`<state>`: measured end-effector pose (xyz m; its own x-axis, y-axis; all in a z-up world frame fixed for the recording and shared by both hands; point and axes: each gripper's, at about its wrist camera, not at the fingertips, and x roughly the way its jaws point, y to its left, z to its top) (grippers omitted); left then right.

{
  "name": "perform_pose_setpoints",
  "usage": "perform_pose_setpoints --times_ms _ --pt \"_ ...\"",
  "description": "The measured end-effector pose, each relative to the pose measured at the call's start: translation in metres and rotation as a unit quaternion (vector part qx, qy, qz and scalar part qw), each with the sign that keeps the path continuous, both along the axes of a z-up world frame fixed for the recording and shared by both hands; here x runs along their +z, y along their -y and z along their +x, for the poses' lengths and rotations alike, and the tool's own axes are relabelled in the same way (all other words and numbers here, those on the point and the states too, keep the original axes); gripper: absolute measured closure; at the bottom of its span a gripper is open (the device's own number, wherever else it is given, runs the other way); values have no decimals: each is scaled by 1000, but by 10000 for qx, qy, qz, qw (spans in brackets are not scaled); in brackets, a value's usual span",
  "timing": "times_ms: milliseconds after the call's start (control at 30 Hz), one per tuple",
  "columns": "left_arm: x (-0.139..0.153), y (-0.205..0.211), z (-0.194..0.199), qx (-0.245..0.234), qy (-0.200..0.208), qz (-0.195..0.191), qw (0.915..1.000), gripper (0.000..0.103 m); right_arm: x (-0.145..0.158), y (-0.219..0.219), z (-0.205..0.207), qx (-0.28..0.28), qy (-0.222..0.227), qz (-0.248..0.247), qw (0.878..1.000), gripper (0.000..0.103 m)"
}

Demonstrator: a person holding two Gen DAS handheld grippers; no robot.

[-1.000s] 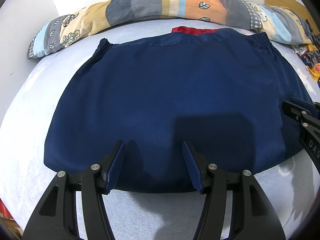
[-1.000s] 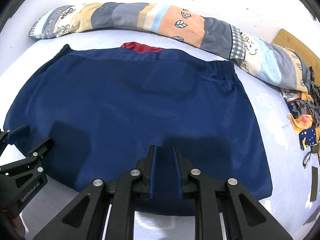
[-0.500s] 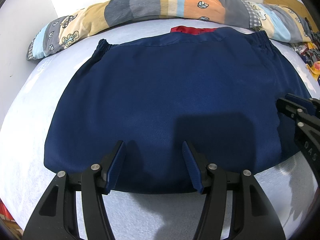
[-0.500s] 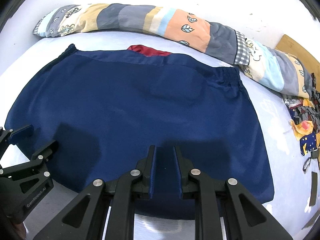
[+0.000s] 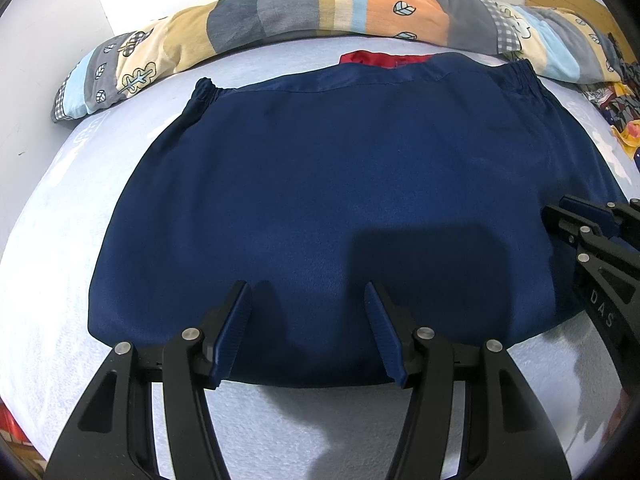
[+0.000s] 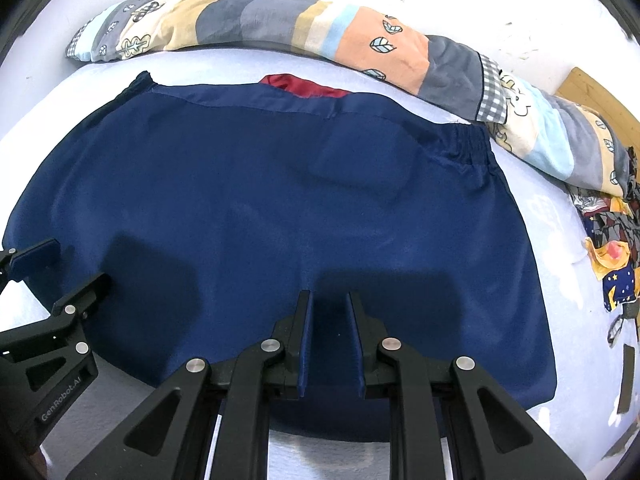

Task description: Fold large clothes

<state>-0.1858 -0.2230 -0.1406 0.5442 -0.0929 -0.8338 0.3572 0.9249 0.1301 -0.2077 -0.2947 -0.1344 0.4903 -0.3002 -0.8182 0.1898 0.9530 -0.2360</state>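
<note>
A large navy blue garment [image 5: 340,184] with an elastic waistband at the far side lies flat on a pale blue sheet [image 5: 60,240]; a red piece [image 5: 376,58] shows at its waistband. It fills the right wrist view too [image 6: 260,208]. My left gripper [image 5: 308,304] is open, its jaws wide apart over the garment's near hem. My right gripper [image 6: 329,312] hovers over the near hem with a narrow gap between its jaws and nothing in them. The right gripper also shows at the right edge of the left wrist view [image 5: 592,236].
A long patchwork pillow [image 5: 360,12] lies along the wall behind the garment. A heap of patterned clothes [image 6: 612,256] sits at the right. A wooden board [image 6: 592,92] stands at the far right corner.
Both grippers have edged a little forward over the near hem. The garment has not moved.
</note>
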Motion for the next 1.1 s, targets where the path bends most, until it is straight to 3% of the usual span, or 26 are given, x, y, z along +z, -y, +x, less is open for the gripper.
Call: perform_pose_setpoints --times_ms 700,967,1100 --pt "0 -1 -1 -12 -13 24 10000 45 0 -1 -1 6 -15 -61 10000 80" --pt "0 1 -2 2 -36 54 10000 45 0 7 -8 -21 -57 -21 10000 72" --pt "2 4 -6 -48 -40 64 10000 45 -1 30 -18 -229 -142 247 9993 69"
